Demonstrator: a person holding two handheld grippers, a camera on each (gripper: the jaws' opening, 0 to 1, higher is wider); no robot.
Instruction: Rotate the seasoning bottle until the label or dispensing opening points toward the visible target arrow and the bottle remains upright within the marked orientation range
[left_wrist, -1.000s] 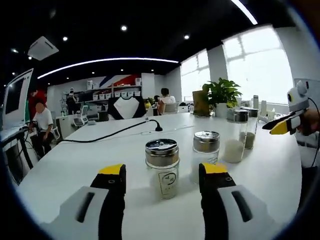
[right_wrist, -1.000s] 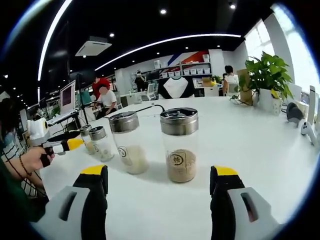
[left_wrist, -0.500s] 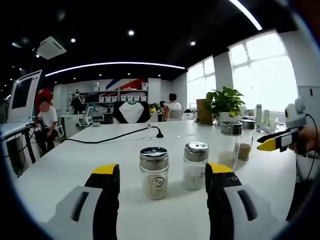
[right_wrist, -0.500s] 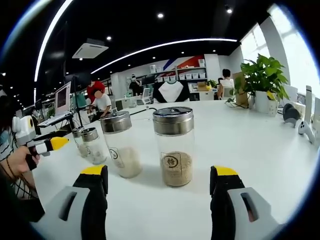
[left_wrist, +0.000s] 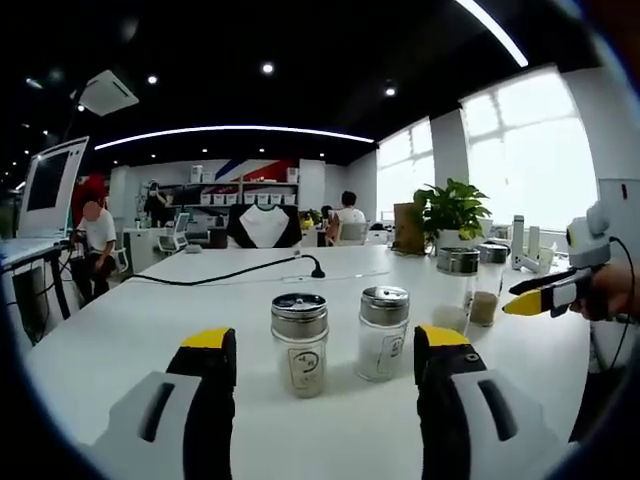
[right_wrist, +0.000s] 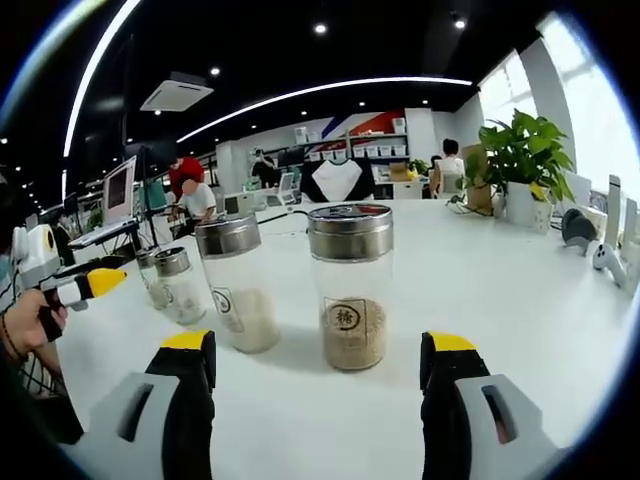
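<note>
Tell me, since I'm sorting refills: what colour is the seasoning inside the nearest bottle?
Tan-brown granules fill the lower part of the bottle, clearest in the right gripper view.

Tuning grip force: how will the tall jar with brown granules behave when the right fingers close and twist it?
The tall jar looks like smooth clear glass or plastic, so probably slippery. Only its lower part is filled, so likely light. Being tall, with a metal lid, it may tip if pushed high.

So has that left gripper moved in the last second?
Yes. The left gripper has drawn back: the nearest bottle looks smaller and farther beyond its open jaws.
</note>
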